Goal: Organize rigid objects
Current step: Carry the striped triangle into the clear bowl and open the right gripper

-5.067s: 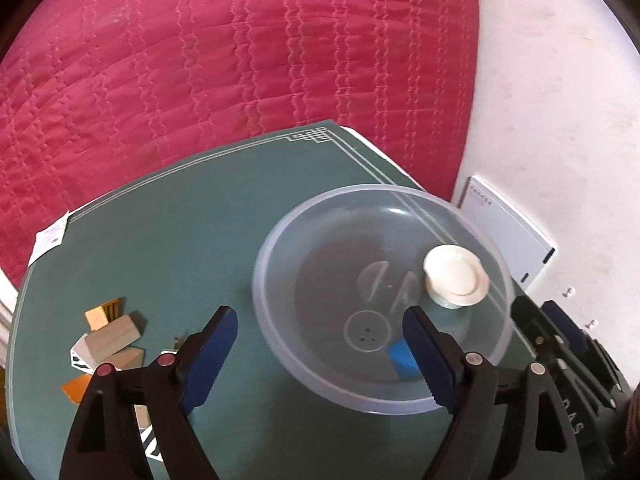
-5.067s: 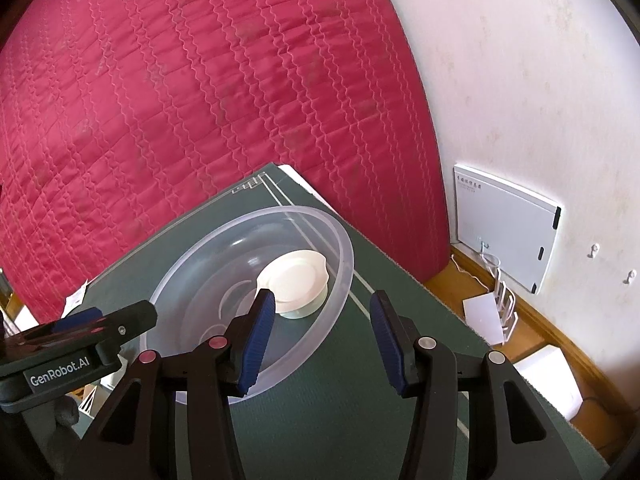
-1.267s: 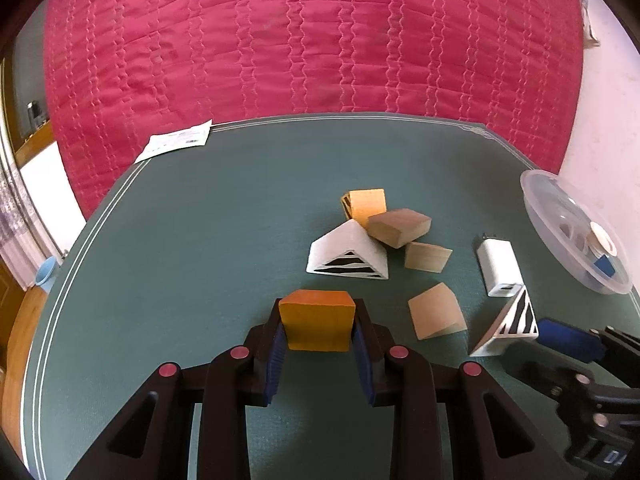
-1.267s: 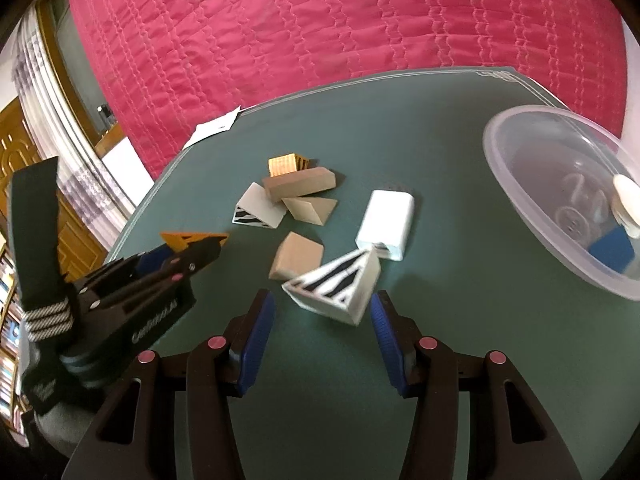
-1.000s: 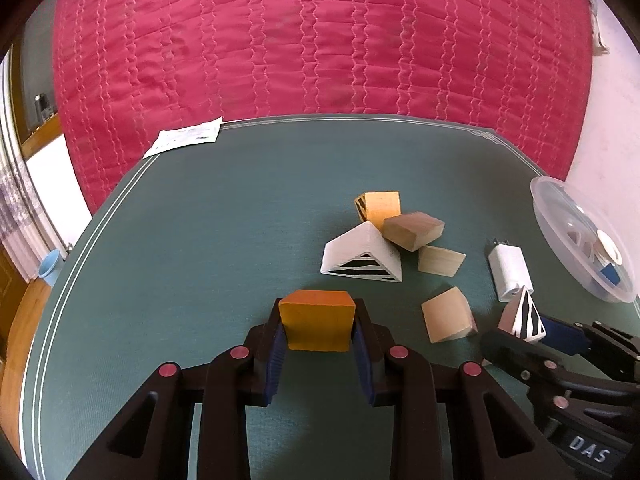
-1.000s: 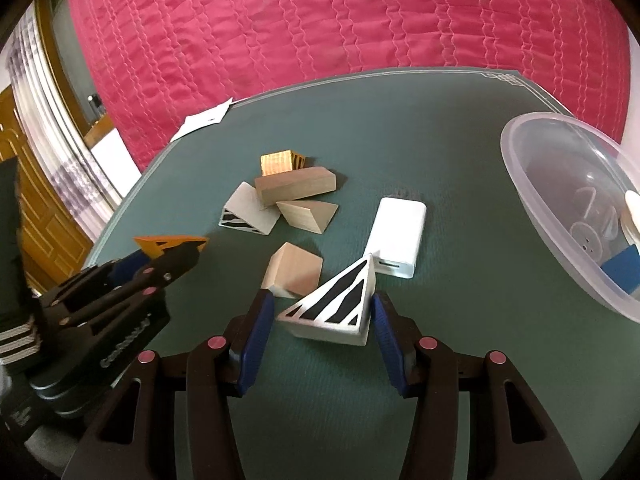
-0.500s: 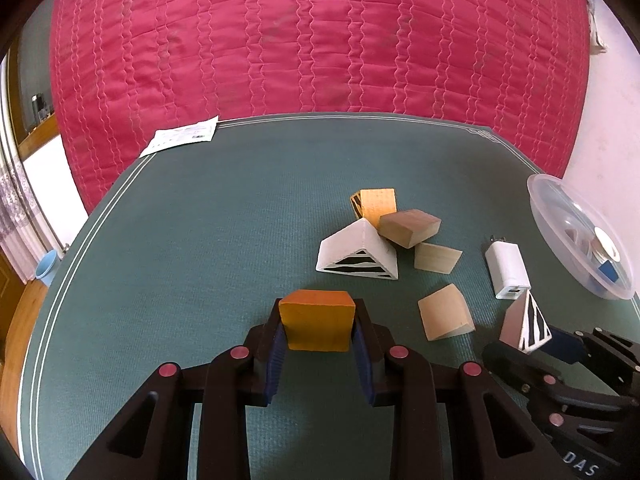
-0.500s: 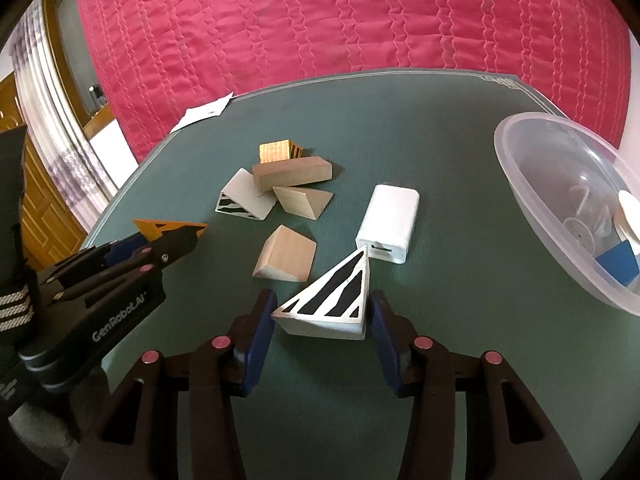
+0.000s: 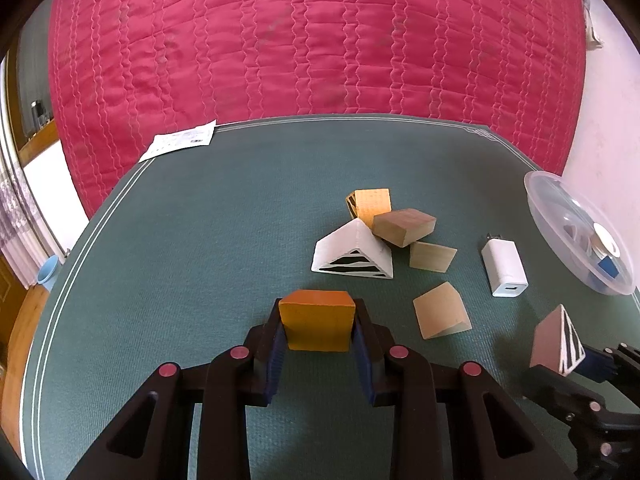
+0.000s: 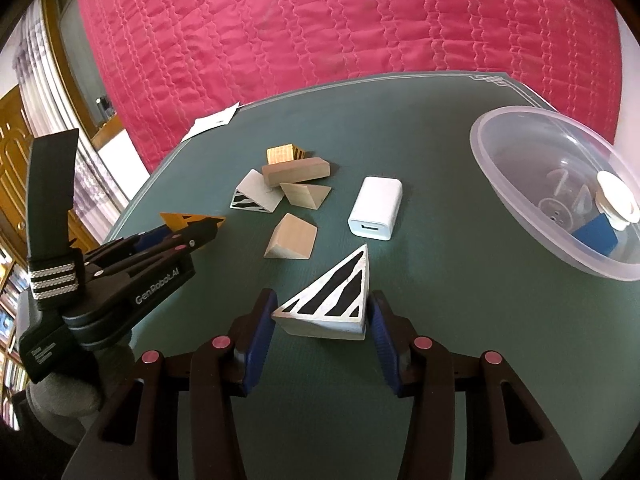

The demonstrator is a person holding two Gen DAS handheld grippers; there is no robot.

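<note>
My left gripper [image 9: 318, 314] is shut on an orange block [image 9: 316, 324], held low over the green table [image 9: 160, 280]. The right gripper [image 10: 323, 304] is shut on a white wedge with black stripes [image 10: 332, 300], its pads pressing both ends. Seen from the left wrist, that striped wedge [image 9: 556, 340] sits at the right gripper's [image 9: 592, 364] tip, raised off the table. A clear plastic bowl [image 10: 492, 168] stands to the right and holds a blue block [image 10: 592, 236] and a white lid [image 10: 616, 198].
A white charger [image 10: 376, 208] lies between the block pile and the bowl. Several plain wooden blocks [image 10: 292, 238] and a second striped wedge [image 10: 254, 196] lie mid-table. A paper slip [image 9: 180, 144] rests at the far left edge. A red quilted cover [image 9: 320, 40] hangs behind.
The right gripper has carried the striped wedge a little to the right, away from the block pile. The left gripper still holds the orange block in place.
</note>
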